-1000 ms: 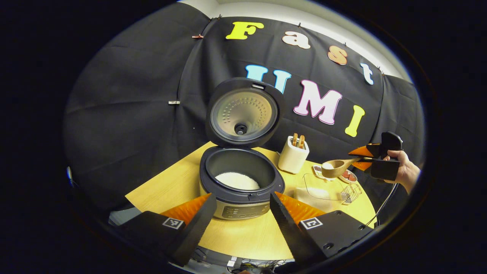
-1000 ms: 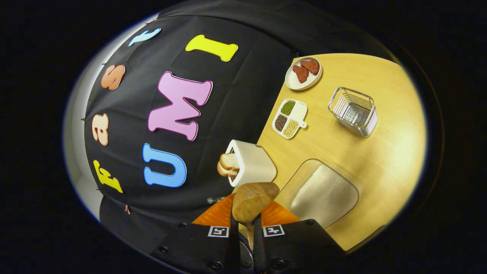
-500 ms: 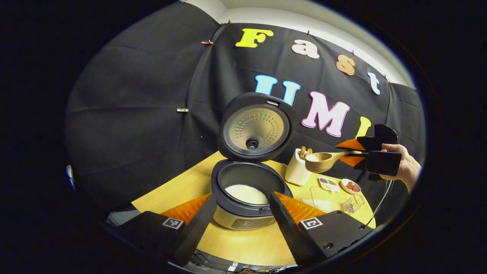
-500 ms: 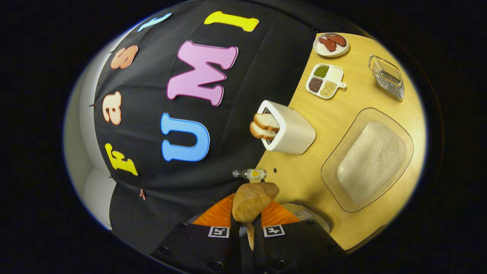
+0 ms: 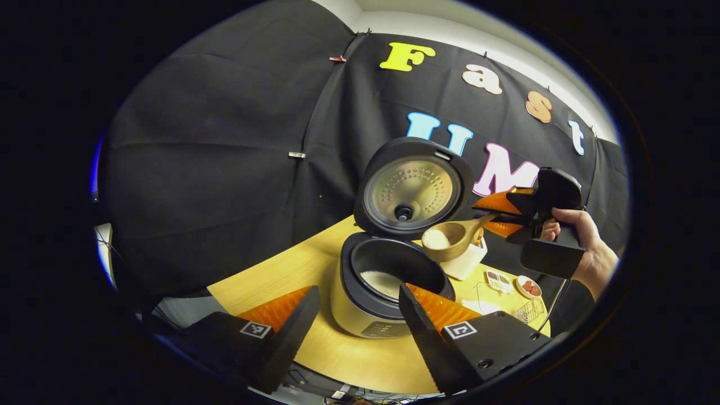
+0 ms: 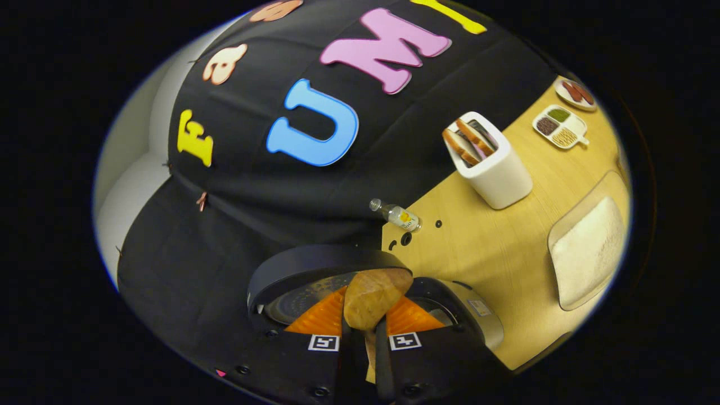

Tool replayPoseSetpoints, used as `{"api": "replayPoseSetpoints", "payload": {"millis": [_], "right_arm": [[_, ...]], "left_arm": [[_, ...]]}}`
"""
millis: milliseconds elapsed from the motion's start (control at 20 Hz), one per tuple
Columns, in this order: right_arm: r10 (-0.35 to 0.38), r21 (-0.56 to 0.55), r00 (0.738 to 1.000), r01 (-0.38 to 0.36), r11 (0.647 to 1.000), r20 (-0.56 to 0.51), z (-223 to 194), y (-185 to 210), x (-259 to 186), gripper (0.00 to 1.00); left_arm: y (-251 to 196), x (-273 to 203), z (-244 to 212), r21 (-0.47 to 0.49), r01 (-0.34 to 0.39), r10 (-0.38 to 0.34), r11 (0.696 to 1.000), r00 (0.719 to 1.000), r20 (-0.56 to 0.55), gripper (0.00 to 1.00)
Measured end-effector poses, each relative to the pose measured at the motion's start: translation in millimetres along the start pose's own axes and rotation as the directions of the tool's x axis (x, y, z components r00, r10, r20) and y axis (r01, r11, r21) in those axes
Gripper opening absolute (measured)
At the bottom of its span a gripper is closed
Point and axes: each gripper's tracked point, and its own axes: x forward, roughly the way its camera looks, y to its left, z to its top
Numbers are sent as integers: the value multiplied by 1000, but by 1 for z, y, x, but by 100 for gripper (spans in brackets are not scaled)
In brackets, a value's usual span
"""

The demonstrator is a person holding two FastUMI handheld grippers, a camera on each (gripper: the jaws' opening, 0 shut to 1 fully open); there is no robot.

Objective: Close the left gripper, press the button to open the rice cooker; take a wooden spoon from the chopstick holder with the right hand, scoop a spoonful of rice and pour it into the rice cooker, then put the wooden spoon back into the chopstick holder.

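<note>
Left gripper view: rice cooker (image 5: 388,281) at bench (image 5: 315,270) left part, lid up, rice in pot. Right gripper (image 5: 498,211) fingers clamped on wooden spoon (image 5: 450,241) handle, loaded bowl level just above pot's right rim. Left gripper (image 5: 360,320) fingers spread, empty. Advice: centre bowl over pot, roll wrist slowly, tip low to avoid spill.

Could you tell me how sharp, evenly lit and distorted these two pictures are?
Left gripper view: the rice cooker and wooden spoon are sharp, the table edge bows from fisheye distortion, and the cloth goes dim at far left. Right gripper view: the scene is tilted, the spoon bowl near the lens looks slightly soft, and the tray of rice at the right rim is stretched.
</note>
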Motion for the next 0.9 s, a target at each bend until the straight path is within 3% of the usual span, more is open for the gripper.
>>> {"api": "replayPoseSetpoints", "payload": {"millis": [100,250,600,850,900], "right_arm": [[34,-134,999,-33,990,5,-10,20,10,17],[71,-332,997,-66,941,5,-25,35,21,17],[183,-636,982,-171,752,-48,-70,52,30,17],[238,-741,960,-269,616,-150,-101,52,32,18],[250,-768,956,-275,578,-155,-103,53,31,17]], "left_arm": [[2,1,-1,-5,-7,7,1000,1000,-1,95],[6,2,-1,-8,-18,18,1000,1000,-1,95],[20,8,-3,-4,-42,42,999,999,-15,95],[28,12,-5,1,-47,47,999,999,-27,96],[29,13,-6,6,-47,47,999,999,-25,92]]}}
